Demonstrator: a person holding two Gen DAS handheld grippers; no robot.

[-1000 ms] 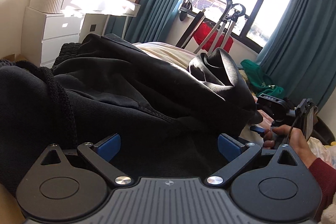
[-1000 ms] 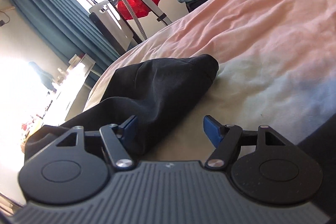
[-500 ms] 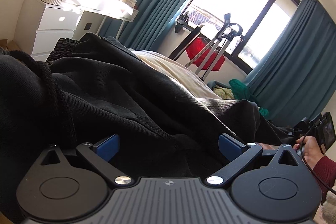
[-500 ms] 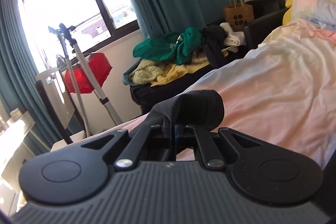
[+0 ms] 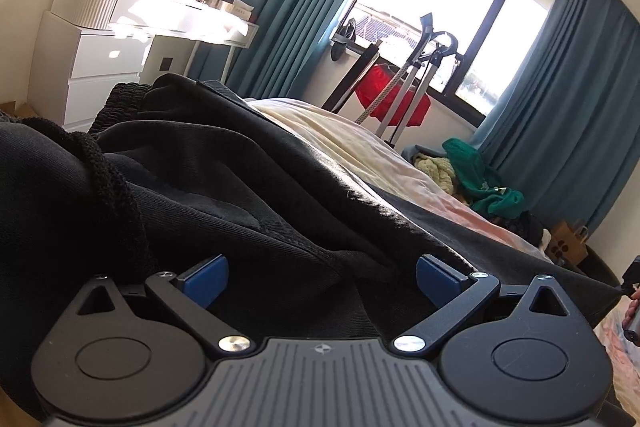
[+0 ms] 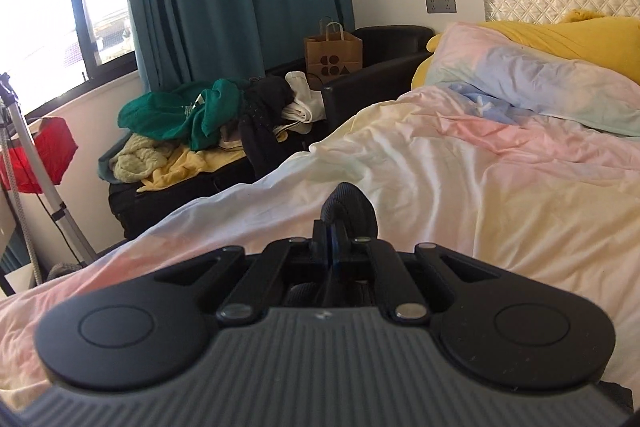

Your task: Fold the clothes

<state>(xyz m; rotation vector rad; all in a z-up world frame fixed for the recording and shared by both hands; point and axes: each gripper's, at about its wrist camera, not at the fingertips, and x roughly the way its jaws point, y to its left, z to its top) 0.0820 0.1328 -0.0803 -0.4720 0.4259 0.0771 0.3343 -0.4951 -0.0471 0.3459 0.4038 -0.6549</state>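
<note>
Right gripper (image 6: 335, 233): clenched on a fold of black garment (image 5: 240, 195) — above the bed (image 6: 460, 187).
Left gripper (image 5: 322, 273): released — blue pads (image 5: 204, 273) straddling the garment.

Matt black cloth garment (image 5: 248, 187), smooth cotton bedsheet (image 6: 460, 187)

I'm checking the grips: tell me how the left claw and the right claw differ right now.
The left claw stands open, its blue pads wide apart over the black garment; the right claw is shut on a bunched black cuff. The left faces the window; the right faces the bed's pillows. Both have black linkages.
</note>
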